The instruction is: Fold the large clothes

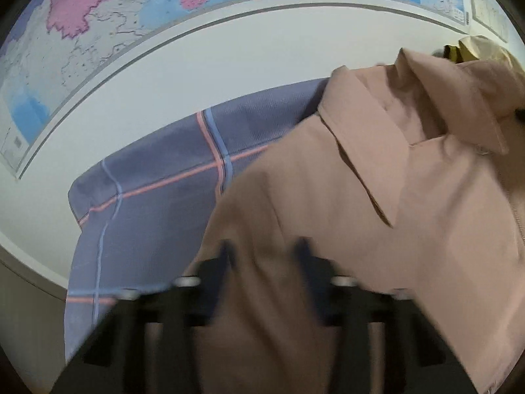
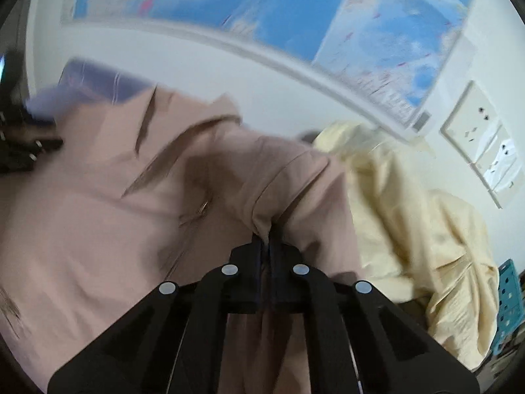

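Observation:
A large dusty-pink jacket (image 1: 393, 197) with a wide collar (image 1: 370, 151) lies spread over a blue checked sheet (image 1: 157, 197). In the blurred left wrist view my left gripper (image 1: 265, 251) sits at the jacket's near edge. Its two dark fingers (image 1: 226, 252) stand a little apart, and a thick bunch of pink cloth fills the gap between them. In the right wrist view the same jacket (image 2: 115, 197) fills the left half. My right gripper (image 2: 266, 241) is shut tight on a folded edge of it, which rises in a ridge from the fingertips.
A pale yellow garment (image 2: 410, 213) lies heaped right of the jacket, against the white wall. A large map (image 1: 131, 32) hangs above. Wall sockets (image 2: 482, 138) and a teal crate (image 2: 508, 305) are at the far right. The sheet's left corner (image 1: 75, 197) drops off.

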Motion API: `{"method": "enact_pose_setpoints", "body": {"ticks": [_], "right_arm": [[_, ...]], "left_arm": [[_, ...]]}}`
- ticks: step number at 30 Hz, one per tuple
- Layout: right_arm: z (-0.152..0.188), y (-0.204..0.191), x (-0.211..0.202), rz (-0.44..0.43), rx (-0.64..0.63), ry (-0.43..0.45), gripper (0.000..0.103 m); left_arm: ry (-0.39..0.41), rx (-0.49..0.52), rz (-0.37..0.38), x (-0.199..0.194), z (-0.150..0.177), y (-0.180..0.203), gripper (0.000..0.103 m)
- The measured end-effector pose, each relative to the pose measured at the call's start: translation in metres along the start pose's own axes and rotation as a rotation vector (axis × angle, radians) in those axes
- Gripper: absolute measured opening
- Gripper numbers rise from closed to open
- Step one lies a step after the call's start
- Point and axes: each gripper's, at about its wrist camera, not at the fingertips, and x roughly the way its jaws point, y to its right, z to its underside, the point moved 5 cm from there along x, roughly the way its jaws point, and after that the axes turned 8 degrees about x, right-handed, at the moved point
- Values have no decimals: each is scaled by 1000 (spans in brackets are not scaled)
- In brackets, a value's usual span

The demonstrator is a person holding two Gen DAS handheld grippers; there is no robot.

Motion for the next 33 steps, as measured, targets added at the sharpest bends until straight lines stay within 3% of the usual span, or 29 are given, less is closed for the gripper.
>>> {"method": "enact_pose_setpoints", "body": {"ticks": [5,8,11,12,13,14,16,18,21,25,29,33], "right_arm": [[-34,41,-20,-89,211,109,4],[-26,41,4,-90,243,41,6],[-15,36,12,-88,208,16,15],[-13,37,9,-107,219,17,28],[-11,42,2,-114,242,25,41],[-10,47,-6,-123,258,41,46],[-4,60,-30,-174,301,76,65],[11,76,-54,-192,331,95,72],[42,96,-73,-216,381,67,73],[112,119,-89,-294,468,-59,73],[179,113,-103,-248,447,-188,73],[215,97,-119,-264,444,-219,74]], "left_arm": [[59,-29,-57,6,-31,-18,17],[86,-46,-172,7,-41,-32,17],[71,-62,-193,13,-38,-42,19],[63,-67,-200,13,-35,-44,29],[47,-80,-180,12,-31,-46,37],[45,-96,-148,7,-28,-47,46],[99,-87,-83,-13,-20,-43,48],[139,-61,-7,-36,-12,-33,69],[200,26,65,-70,-1,-3,73],[214,122,122,-98,10,42,75],[228,149,230,-114,18,83,75],[254,175,289,-129,18,113,75]]}}
